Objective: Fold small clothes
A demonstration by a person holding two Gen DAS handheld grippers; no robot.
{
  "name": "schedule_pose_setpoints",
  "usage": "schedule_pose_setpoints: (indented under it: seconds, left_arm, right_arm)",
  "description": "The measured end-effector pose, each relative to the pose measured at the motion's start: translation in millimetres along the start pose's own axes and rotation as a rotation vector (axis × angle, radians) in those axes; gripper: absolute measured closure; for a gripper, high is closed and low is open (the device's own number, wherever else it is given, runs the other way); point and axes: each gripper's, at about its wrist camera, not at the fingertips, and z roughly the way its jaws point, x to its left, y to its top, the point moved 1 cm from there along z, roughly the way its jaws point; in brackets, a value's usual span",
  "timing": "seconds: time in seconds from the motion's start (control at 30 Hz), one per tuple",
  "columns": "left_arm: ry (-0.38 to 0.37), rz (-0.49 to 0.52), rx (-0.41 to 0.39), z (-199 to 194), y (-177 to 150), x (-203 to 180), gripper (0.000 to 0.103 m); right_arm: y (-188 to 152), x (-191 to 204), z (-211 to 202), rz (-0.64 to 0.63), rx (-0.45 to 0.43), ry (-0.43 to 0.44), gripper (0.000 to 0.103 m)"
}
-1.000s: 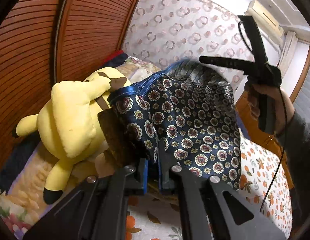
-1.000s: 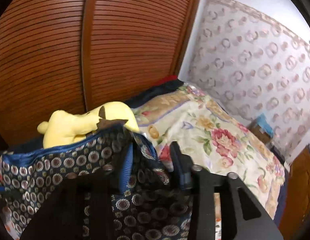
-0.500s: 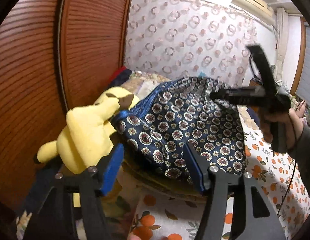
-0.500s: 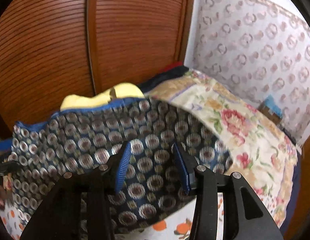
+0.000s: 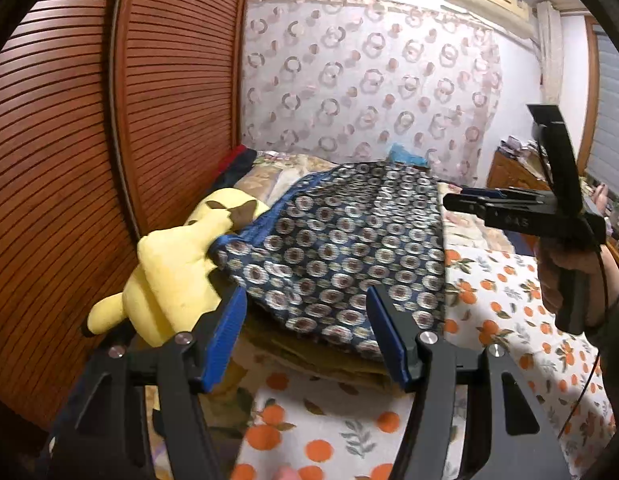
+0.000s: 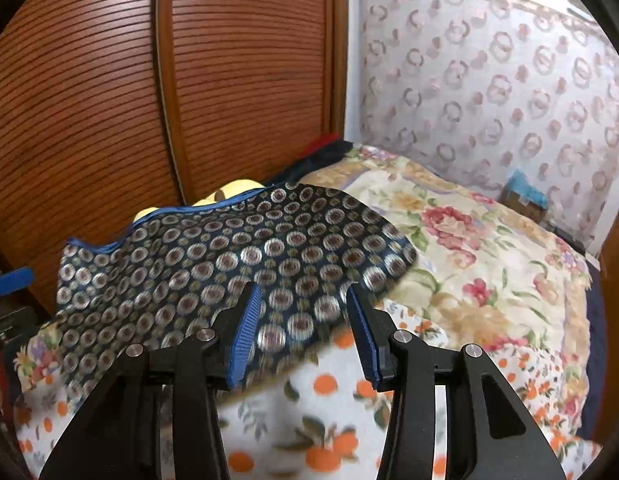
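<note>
A small navy garment with round medallion print and a blue hem (image 5: 341,248) lies spread on the bed, its left edge resting against a yellow plush toy (image 5: 177,272). It also shows in the right wrist view (image 6: 229,256). My left gripper (image 5: 305,332) is open and empty, just in front of the garment's near edge. My right gripper (image 6: 301,332) is open and empty over the garment's near right corner; it also shows in the left wrist view (image 5: 465,200), at the garment's far right corner.
The bed has an orange-print sheet (image 5: 489,312) and a floral quilt (image 6: 469,248). A brown slatted wardrobe (image 5: 109,140) stands at the left. A patterned curtain (image 5: 369,92) hangs behind. A folded olive cloth (image 5: 317,352) lies under the garment.
Both grippers were shut on the garment and held it up a second ago. They opened, the garment dropped flat onto the bed, and both grippers have drawn back from it.
</note>
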Motion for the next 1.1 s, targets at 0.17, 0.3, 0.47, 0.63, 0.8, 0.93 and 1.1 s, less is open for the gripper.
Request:
schedule_pose_setpoints:
  seconds: [0.17,0.3,0.47,0.63,0.8,0.93,1.1]
  left_arm:
    - [-0.033,0.048,-0.001,-12.3,-7.4,-25.8,0.041]
    - [-0.061,0.073,0.007,-19.0,-12.6,-47.1,0.041]
    - [-0.104,0.105,0.010,-28.1,-23.1,-75.6,0.041]
    - [-0.145,0.147,0.020,-36.5,-32.5,-109.9,0.041]
    - [-0.195,0.180,0.007,-51.4,-31.4,-142.6,0.041]
    - [-0.229,0.192,-0.010,-63.1,-26.1,-162.2,0.041]
    - [-0.248,0.189,-0.045,-80.0,-13.3,-176.9,0.041]
  right_arm:
    - [-25.4,7.5,-39.7,0.028,-0.013,-0.044,0.056]
    - [-50.9,11.6,-71.8,0.055,-0.021,-0.088,0.055]
    - [-87.5,8.7,-111.0,0.117,-0.036,-0.108,0.051]
    - [-119.8,4.8,-156.7,0.166,-0.059,-0.176,0.039]
    - [-145.1,-2.0,-206.1,0.229,-0.096,-0.262,0.032]
    - [-155.7,-8.3,-243.8,0.285,-0.140,-0.338,0.030]
    - [-163.4,-11.7,-286.9,0.312,-0.205,-0.428,0.030]
